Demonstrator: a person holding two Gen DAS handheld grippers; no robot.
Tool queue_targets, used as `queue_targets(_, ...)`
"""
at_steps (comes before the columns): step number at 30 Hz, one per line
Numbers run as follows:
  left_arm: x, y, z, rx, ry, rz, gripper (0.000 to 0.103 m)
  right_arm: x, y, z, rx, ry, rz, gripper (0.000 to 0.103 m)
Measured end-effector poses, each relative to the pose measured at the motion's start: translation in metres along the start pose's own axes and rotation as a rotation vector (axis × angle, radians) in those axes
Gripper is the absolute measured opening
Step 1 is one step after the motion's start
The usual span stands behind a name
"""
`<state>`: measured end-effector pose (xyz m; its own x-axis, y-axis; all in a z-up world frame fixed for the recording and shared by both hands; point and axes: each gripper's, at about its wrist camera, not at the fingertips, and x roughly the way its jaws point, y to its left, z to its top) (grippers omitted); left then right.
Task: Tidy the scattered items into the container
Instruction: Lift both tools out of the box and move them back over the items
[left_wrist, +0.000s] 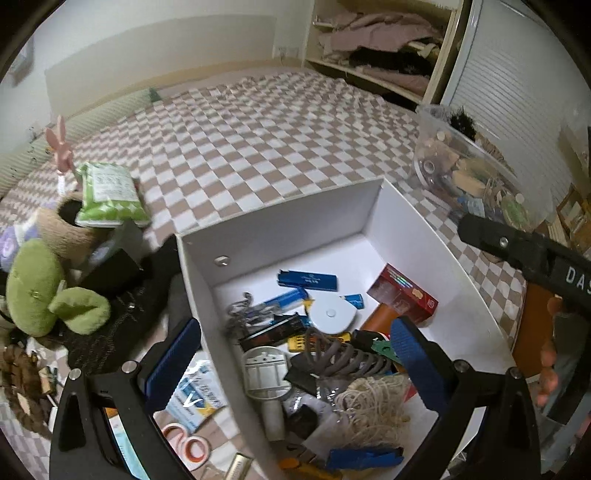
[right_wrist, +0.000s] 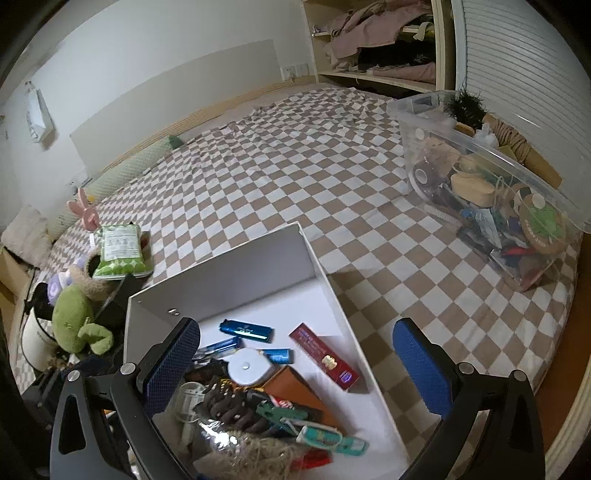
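Both tongs hang over the box with jaws spread and nothing between them: the left gripper straddles the near-left wall, one blue pad outside and one inside, while the right gripper straddles the right wall likewise.

My reading is that the work sits between picks, and the next move calls for reaching to the clutter lying left of the box and closing on one piece.

Under everything lies the brown-and-white checked bedspread. On it, nearest the cameras, rests the open white cardboard box, the container for the tidying. It holds a dark red rectangular carton, a blue flat packet, a round white tape measure, a brown coiled hair claw, a bundle of pale twine, and a white plastic plug-like piece, heaped toward the near end; the far end is bare.

Well apart at the right stands a clear plastic storage tub, full of mixed odds I cannot sort out.

Outside the box at left wait a green plush toy, a green-and-white soft wipes pack resting on a woven beige basket, a blue-and-white flat packet, and a roll of orange-rimmed tape.
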<state>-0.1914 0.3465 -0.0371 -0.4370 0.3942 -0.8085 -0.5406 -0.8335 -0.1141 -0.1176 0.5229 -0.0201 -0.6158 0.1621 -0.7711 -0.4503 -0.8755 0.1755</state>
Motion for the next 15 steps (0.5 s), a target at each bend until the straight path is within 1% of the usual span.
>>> queue_targets(5, -0.024, 0.013, -0.006, 0.012, -0.04, 0.028, 0.103, -0.018, 0.019, -0.003, -0.048, -0.031, 0.035, 0.103)
queue_targets(10, -0.046, 0.031, -0.013, -0.01, -0.054, 0.052, 0.103, -0.029, 0.04, -0.008, -0.082, -0.053, 0.082, 0.103)
queue_targets(15, -0.067, 0.049, -0.022, -0.022, -0.077, 0.083, 0.103, -0.039, 0.07, -0.017, -0.167, -0.078, 0.089, 0.103)
